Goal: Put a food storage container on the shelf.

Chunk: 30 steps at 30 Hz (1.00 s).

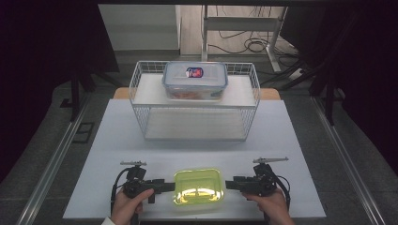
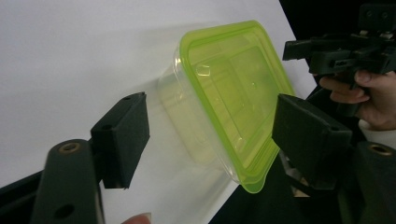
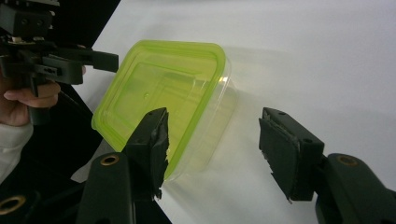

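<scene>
Both grippers — left (image 1: 162, 184), right (image 1: 231, 183) — gape unclenched beside the green-lidded box (image 1: 198, 186); square up, bite opposite ends evenly, then lift level.

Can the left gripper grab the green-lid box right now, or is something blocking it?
Probably yes. The left gripper sits right at the end of the green-lid box with its jaws open, and nothing lies between them. The right gripper waits at the opposite end.
</scene>
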{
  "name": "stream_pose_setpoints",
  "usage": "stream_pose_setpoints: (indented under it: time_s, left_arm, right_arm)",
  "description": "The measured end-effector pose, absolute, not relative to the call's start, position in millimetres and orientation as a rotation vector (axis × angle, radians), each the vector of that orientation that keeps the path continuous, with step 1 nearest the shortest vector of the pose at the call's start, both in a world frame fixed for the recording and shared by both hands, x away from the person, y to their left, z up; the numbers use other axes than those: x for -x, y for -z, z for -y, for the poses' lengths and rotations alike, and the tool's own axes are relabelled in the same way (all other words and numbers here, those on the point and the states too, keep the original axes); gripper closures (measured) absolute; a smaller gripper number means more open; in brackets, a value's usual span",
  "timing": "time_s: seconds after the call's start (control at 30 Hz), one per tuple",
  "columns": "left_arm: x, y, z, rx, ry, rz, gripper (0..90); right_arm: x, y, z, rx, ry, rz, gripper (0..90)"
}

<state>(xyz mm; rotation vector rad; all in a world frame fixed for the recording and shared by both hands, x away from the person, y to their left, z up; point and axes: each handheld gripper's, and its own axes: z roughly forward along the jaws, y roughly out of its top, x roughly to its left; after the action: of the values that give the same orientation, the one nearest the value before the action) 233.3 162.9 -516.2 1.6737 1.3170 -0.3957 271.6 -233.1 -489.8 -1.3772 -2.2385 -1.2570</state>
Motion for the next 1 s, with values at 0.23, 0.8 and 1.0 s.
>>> stream_pose_setpoints:
  time_s: [0.23,0.8,1.0]
  left_arm:
    - [-236,528,-156,-1.638,0.515,-1.329,39.2]
    - [-241,543,-153,-1.566,0.653,-1.336,72.0]
    - [-239,538,-157,-1.567,0.623,-1.328,78.4]
  right_arm:
    - [-273,497,229,1.375,1.242,2.196,48.9]
    - [-279,518,217,1.358,1.174,2.015,73.9]
    - [-277,515,223,1.344,1.232,1.921,79.9]
